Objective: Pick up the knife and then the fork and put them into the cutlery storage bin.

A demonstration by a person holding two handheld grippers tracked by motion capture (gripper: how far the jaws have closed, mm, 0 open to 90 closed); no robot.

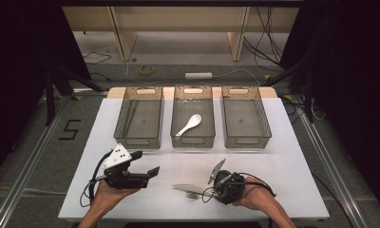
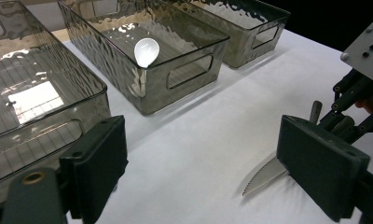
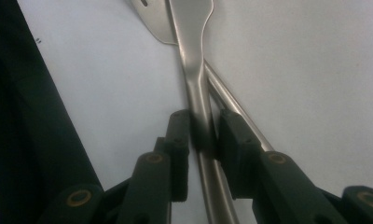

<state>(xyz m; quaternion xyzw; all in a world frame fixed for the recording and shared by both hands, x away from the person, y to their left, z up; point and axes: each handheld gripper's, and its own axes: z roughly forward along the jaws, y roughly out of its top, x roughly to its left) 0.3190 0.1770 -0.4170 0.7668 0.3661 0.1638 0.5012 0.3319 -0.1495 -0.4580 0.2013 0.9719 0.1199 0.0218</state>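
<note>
The one readable mark is a large dark digit "5" (image 1: 70, 129), laid out in angular strokes on the grey floor (image 1: 45, 161) just off the table's (image 1: 283, 156) left edge, level with the far row of bins (image 1: 138, 118). Nothing legible stands on the bins themselves, on the white tabletop, or on the grey plate (image 1: 117, 156) of the left gripper, which carries small dots and no lettering.

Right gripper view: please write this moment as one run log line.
right gripper: jaws closed around fork handle | knife: crossing under fork, on table | left gripper: open, holding nothing | spoon: in middle bin
</note>
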